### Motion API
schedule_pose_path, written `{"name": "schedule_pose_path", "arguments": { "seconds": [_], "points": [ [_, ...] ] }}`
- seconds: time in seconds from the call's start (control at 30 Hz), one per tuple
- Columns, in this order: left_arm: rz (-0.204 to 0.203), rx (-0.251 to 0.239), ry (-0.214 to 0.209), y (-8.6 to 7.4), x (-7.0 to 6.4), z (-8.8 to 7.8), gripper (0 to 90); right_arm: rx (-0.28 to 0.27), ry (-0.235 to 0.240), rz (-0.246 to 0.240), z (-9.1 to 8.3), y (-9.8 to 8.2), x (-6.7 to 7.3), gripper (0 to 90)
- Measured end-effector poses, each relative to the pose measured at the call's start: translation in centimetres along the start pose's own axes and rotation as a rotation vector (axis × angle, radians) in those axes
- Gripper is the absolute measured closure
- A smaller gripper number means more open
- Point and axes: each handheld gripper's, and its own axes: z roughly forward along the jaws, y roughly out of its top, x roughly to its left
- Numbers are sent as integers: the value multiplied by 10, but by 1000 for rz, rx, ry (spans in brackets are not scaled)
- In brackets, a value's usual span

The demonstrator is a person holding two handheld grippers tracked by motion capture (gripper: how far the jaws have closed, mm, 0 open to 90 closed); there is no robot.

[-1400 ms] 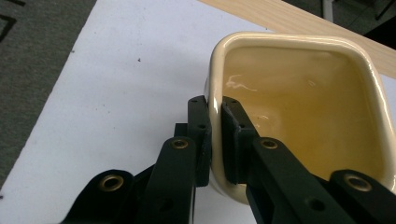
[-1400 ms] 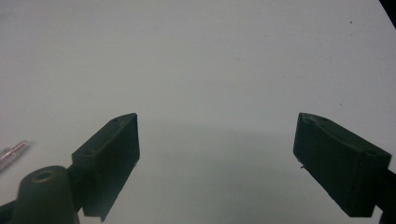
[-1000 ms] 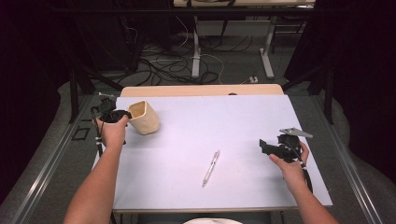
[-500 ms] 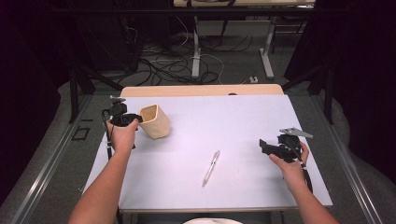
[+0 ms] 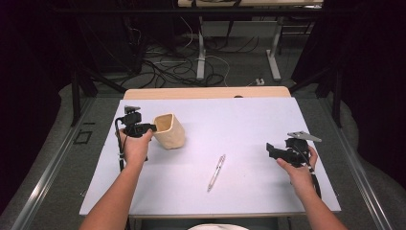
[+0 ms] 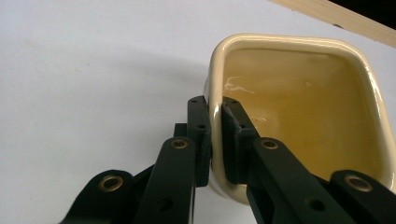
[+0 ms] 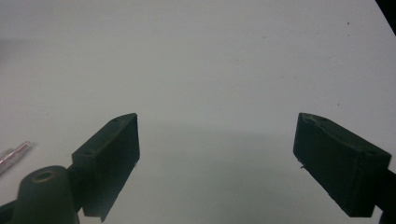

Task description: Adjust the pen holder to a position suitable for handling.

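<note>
A cream ceramic cup (image 5: pixel 169 131) with a squarish mouth sits at the left of the white table, tilted toward the left hand. My left gripper (image 5: pixel 149 128) is shut on its near rim: in the left gripper view one jaw is outside and the other inside the cup (image 6: pixel 299 107) wall, with the left gripper (image 6: pixel 215 116) pads pressed on it. A silver pen (image 5: pixel 216 172) lies in the middle of the table. At the right my right gripper (image 5: pixel 271 151) is held just above the surface, open. The right gripper (image 7: pixel 217 144) has bare table between its jaws, and the pen (image 7: pixel 13 155) tip shows at the far left.
The white table top (image 5: pixel 249 124) has a wooden strip (image 5: pixel 206 92) along its far edge. Beyond it are table legs and cables on the floor (image 5: pixel 191 67). Metal rails run along both sides of the table.
My left hand has carried the cup to the right, from the table's left edge toward the middle. The right hand and the pen have stayed where they were.
</note>
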Motion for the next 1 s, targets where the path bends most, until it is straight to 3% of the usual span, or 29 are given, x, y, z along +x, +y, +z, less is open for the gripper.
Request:
{"name": "schedule_pose_path", "arguments": {
  "seconds": [0.27,0.6,0.73,1.0],
  "points": [
    [2,26,-25,-11,-9,-3,838,1,-2,1,0,0,0,141],
    [-6,51,1,-15,-21,0,832,1,-1,4,0,0,0,141],
    [-26,50,-36,-18,-25,0,801,0,-1,1,0,0,0,141],
    [-11,51,-89,-23,-33,2,731,2,-3,10,0,0,-2,141]
  ]
}}
